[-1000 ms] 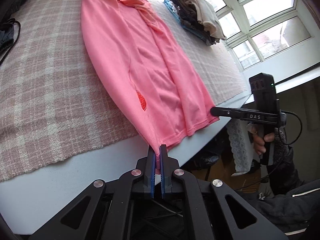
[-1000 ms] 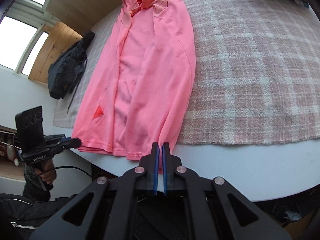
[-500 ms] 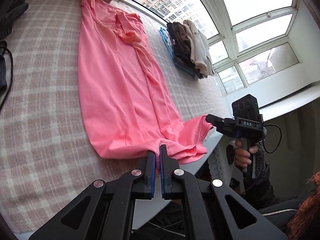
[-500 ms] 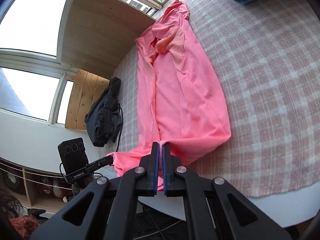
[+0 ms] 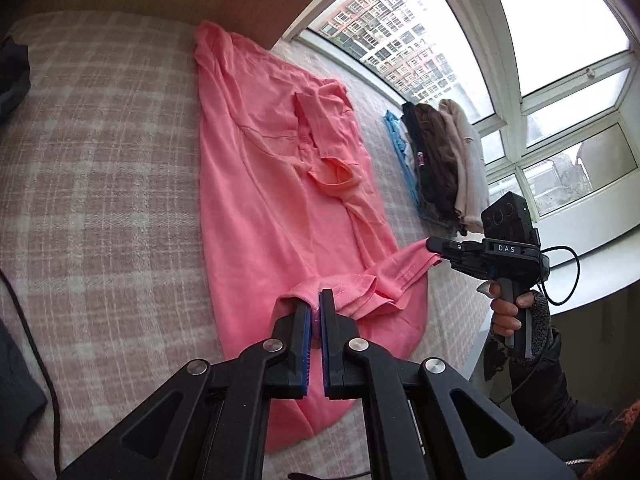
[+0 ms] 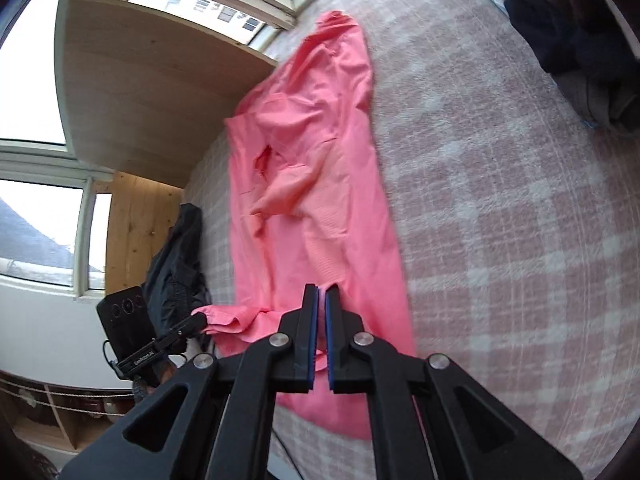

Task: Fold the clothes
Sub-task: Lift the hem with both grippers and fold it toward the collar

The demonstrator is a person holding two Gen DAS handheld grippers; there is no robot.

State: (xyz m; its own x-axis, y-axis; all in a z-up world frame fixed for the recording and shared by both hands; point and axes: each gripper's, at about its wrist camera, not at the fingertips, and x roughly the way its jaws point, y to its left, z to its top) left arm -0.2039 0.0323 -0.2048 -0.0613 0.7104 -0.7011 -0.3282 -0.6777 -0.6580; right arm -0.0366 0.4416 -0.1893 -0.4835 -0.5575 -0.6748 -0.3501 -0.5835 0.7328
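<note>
Plaid blanket [image 5: 100, 200] under pink shirt [image 5: 260, 200], hem between both jaws.

Daylight pours through the white-framed bay window [image 5: 540, 92] showing apartment blocks [image 5: 404, 40] outside; a wooden panel [image 6: 152, 64] stands beside it.

A pink-and-white checked blanket [image 5: 100, 184] covers the flat surface by the windows. A long pink shirt [image 5: 264, 184] lies lengthwise on it, its near hem lifted off the cloth. A stack of folded clothes [image 5: 440, 164] sits on the right side, and a dark garment [image 6: 176, 264] with a black cord [image 5: 36, 344] lies at the left.
</note>
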